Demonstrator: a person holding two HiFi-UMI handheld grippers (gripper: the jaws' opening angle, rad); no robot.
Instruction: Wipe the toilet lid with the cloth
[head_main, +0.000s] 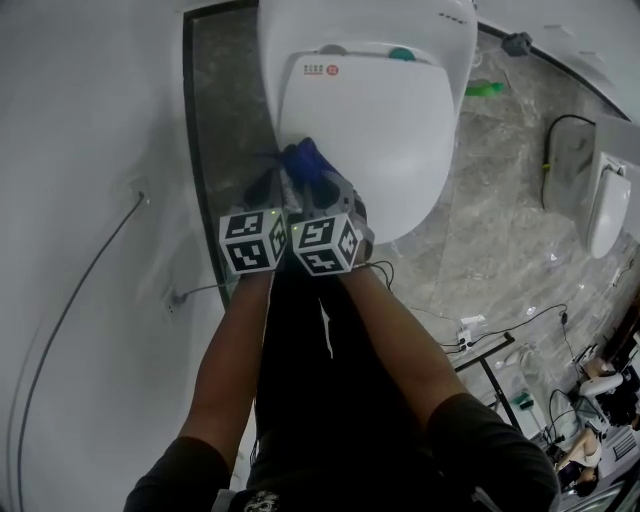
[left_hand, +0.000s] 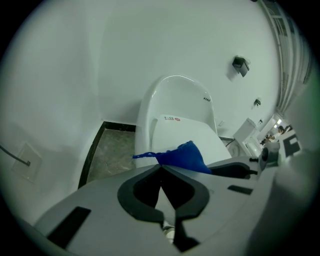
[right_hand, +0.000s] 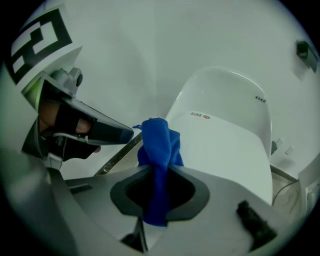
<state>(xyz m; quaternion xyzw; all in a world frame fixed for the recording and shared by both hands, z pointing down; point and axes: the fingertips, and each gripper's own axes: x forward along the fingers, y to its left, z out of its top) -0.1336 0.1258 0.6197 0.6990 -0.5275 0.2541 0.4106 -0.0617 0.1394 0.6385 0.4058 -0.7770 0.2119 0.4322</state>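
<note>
Two-handed setup at near left edge of toilet lid (head_main: 370, 130). Right gripper (right_hand: 159, 167) clenched on blue cloth (right_hand: 159, 142), bunch left sticking past tips, likely as wiping pad. Left gripper (left_hand: 161, 165) closed, tip at cloth corner; pinch unclear. Lid down, bare. Wall (head_main: 90, 150) crowds left; cables (head_main: 480, 340) on floor right.

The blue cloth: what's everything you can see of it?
The cloth is deep blue, soft-looking fabric with a stitched hem, bunched into a crumpled wad. The right gripper is shut on it: a strip trails back between the jaws, the bulk sticks out in front. It is held at the edge of the closed white toilet lid; whether it touches the lid cannot be told.
</note>
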